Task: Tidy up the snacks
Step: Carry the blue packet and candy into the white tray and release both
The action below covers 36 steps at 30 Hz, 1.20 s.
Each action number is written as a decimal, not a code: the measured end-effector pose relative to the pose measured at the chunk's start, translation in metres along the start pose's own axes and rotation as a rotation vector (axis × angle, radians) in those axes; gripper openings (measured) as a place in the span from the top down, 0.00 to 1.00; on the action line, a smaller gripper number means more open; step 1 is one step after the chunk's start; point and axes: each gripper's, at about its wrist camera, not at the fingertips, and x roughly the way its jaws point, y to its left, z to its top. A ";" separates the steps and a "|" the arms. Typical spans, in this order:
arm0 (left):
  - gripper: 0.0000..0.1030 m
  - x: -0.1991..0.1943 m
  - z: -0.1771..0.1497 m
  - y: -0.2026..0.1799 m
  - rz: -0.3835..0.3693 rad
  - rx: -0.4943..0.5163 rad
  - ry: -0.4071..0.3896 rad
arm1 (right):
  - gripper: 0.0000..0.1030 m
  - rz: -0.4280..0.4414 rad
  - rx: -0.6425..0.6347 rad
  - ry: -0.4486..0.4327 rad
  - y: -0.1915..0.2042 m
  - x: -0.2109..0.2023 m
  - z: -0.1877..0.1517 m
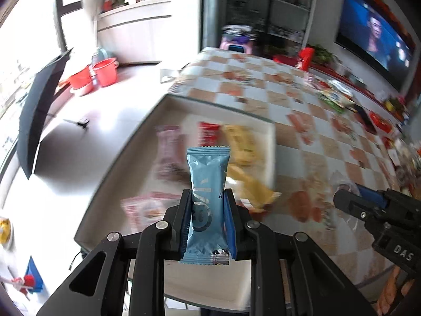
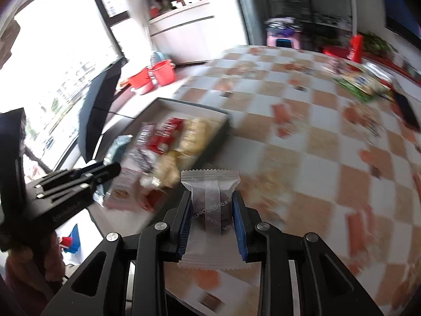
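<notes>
Now, a wide table under a glossy checked oilcloth (image 1: 294, 100) of orange and white squares fills the room's middle, printed with little food pictures. Behind it a big flat television screen (image 1: 373, 39) glows blue on the wall, and bright windows blaze on the other side, with a dark folded umbrella (image 1: 36, 121) leaning by them and two red plastic buckets (image 1: 100, 75) on the pale floor. A pink plastic stool (image 2: 282, 39) stands past the table's far end.

Near the table's edge sits a shallow white rectangular cardboard tray (image 1: 218, 108), holding blurred snack packs: pink, red and crinkly yellow wrappers (image 1: 243, 142) lying jumbled together.

Up front, the left gripper (image 1: 208, 197) has its black jaws with ribbed blue pads pinching a light blue foil snack sachet (image 1: 208, 173), crimped at both ends, standing upright above the tray. The right gripper (image 2: 211, 200) is clamped the same way on a clear plastic wrapped snack (image 2: 210, 184), dark filling showing through, with zigzag seals top and bottom, held over the checked cloth just beside the tray. Each gripper shows in the other's view, close alongside.

More packets, green and white (image 2: 360, 81), lie scattered at the table's far side, blurred.
</notes>
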 end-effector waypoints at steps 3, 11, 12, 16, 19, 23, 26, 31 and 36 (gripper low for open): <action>0.75 0.007 0.002 0.023 0.041 -0.032 0.016 | 0.70 0.043 -0.036 0.006 0.024 0.018 0.014; 0.57 0.024 -0.003 0.035 0.089 -0.022 0.034 | 0.69 0.123 -0.065 0.039 0.064 0.078 0.044; 0.36 0.023 -0.004 0.036 0.087 -0.025 0.023 | 0.69 0.127 -0.066 0.055 0.065 0.084 0.045; 0.19 0.016 -0.009 0.033 0.126 -0.005 -0.050 | 0.10 0.111 -0.039 0.089 0.057 0.094 0.039; 0.18 0.018 -0.011 0.028 0.138 0.010 -0.034 | 0.01 0.094 -0.029 0.042 0.047 0.080 0.034; 0.17 0.012 -0.020 0.020 0.159 0.019 -0.054 | 0.01 0.018 -0.033 0.070 0.037 0.068 0.024; 0.11 0.007 -0.025 0.015 0.156 0.015 -0.045 | 0.01 -0.015 -0.028 0.109 0.032 0.064 0.018; 0.09 0.003 -0.039 0.004 0.124 0.026 0.018 | 0.01 -0.014 -0.018 0.145 0.032 0.053 0.010; 0.09 -0.005 -0.051 0.003 0.136 0.011 0.011 | 0.01 -0.005 -0.020 0.154 0.033 0.043 0.007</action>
